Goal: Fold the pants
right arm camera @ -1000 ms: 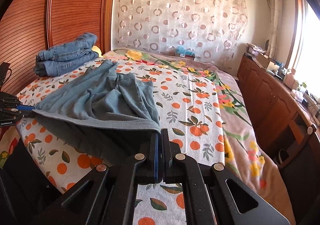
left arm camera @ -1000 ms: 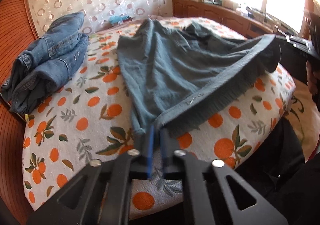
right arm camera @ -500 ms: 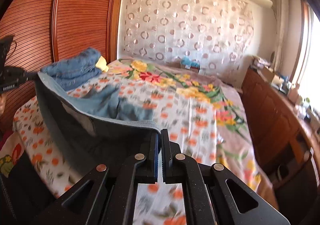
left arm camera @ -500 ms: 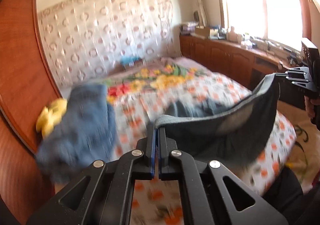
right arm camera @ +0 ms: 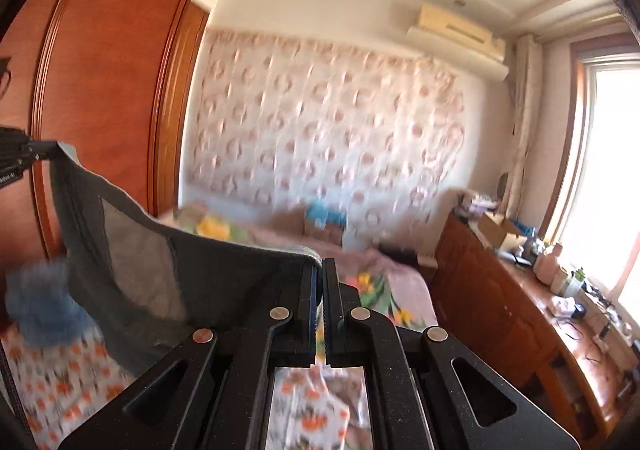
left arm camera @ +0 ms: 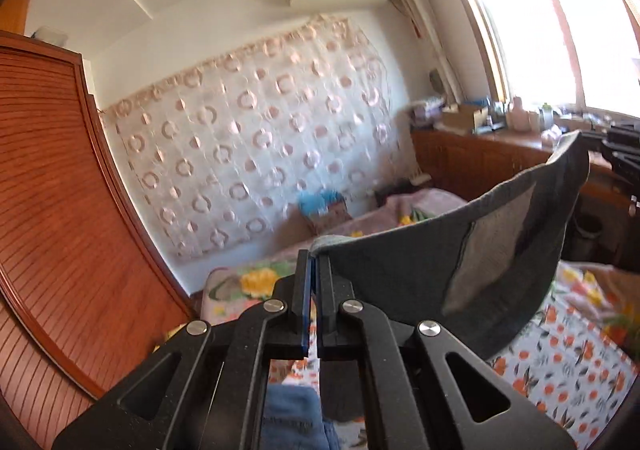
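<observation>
The dark grey-blue pants [left arm camera: 452, 270] hang in the air, stretched by their waistband between my two grippers. My left gripper [left arm camera: 315, 256] is shut on one end of the waistband. My right gripper [right arm camera: 321, 265] is shut on the other end; the pants [right arm camera: 168, 278] sag from it toward the left. The right gripper also shows at the far right of the left wrist view [left arm camera: 624, 145], and the left gripper at the far left of the right wrist view [right arm camera: 16, 157]. The lower part of the pants is hidden below the frames.
The bed with the orange-print sheet [left arm camera: 560, 362] lies below. Folded blue jeans [right arm camera: 44, 306] sit on it near the wooden wardrobe [left arm camera: 52, 209]. A wooden cabinet with clutter [right arm camera: 532, 302] runs along the window side. A patterned curtain [left arm camera: 256, 153] covers the back wall.
Both grippers have risen and tilted upward, lifting the pants off the bed. The pants now hang in the air between them.
</observation>
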Demonstrator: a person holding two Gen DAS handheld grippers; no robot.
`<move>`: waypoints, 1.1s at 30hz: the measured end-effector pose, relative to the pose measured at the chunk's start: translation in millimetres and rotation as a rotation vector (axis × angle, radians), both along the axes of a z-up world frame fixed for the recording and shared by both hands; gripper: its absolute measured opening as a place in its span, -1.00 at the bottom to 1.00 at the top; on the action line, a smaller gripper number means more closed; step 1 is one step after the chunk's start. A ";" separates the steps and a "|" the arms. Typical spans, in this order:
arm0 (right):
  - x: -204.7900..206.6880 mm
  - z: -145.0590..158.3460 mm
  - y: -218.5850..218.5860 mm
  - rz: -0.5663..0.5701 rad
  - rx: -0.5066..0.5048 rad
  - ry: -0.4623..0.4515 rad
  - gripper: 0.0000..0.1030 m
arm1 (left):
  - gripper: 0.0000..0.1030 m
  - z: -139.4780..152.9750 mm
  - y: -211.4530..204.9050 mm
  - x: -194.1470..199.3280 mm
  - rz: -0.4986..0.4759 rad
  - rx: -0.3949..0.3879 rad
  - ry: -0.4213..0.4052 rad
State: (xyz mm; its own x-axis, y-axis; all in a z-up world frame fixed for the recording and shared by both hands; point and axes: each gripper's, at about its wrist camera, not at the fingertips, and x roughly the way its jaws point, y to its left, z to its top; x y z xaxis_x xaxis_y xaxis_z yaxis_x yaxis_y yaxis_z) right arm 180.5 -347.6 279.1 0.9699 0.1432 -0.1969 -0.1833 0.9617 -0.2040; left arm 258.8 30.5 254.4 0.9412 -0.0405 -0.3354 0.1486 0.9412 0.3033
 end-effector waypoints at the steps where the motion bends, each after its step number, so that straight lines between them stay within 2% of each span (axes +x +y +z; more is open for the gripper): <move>1: -1.3 -0.2 -1.9 0.008 0.005 -0.005 -0.96 | -0.97 -0.4 -0.3 -3.5 -0.010 0.006 -0.005; 4: -6.8 -25.0 -7.9 0.036 0.018 0.043 -0.96 | -0.97 -26.7 0.6 -16.9 -0.025 0.027 0.022; 7: -23.8 -76.2 -16.3 0.073 0.028 0.143 -0.96 | -0.97 -84.9 1.1 -44.8 -0.057 0.021 0.109; 12: -71.5 -191.4 -14.7 0.118 -0.027 0.339 -0.96 | -0.97 -198.6 -7.3 -98.4 -0.087 0.037 0.278; 14: -82.2 -216.6 -14.3 0.128 -0.023 0.393 -0.96 | -0.97 -234.3 -10.1 -115.1 -0.084 0.031 0.335; 16: -91.7 -228.5 -16.5 0.122 -0.032 0.411 -0.96 | -0.97 -251.2 -20.5 -125.8 -0.082 0.054 0.359; 19: -108.4 -227.0 -16.5 0.115 -0.032 0.403 -0.96 | -0.97 -251.6 -27.1 -142.4 -0.084 0.048 0.345; 23: -138.5 -204.6 -19.7 0.125 -0.021 0.356 -0.96 | -0.97 -212.2 -21.8 -169.9 -0.092 0.002 0.270; 26: -163.5 -202.4 -22.8 0.143 -0.013 0.351 -0.96 | -0.97 -193.8 -18.7 -195.2 -0.109 -0.002 0.238; 29: -183.3 -222.9 -22.5 0.165 -0.019 0.371 -0.96 | -0.97 -195.4 -15.7 -211.0 -0.120 0.007 0.241; 33: -176.1 -255.9 -28.2 0.182 -0.022 0.473 -0.96 | -0.96 -231.2 -8.6 -215.1 -0.110 -0.006 0.333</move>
State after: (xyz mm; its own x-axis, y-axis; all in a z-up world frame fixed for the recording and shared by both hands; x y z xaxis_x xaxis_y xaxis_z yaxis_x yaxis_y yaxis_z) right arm 4.4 -375.7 23.2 0.7338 0.2926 -0.6131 -0.4247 0.9019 -0.0780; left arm 43.8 21.9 23.2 0.7698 -0.1382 -0.6231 0.3390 0.9157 0.2157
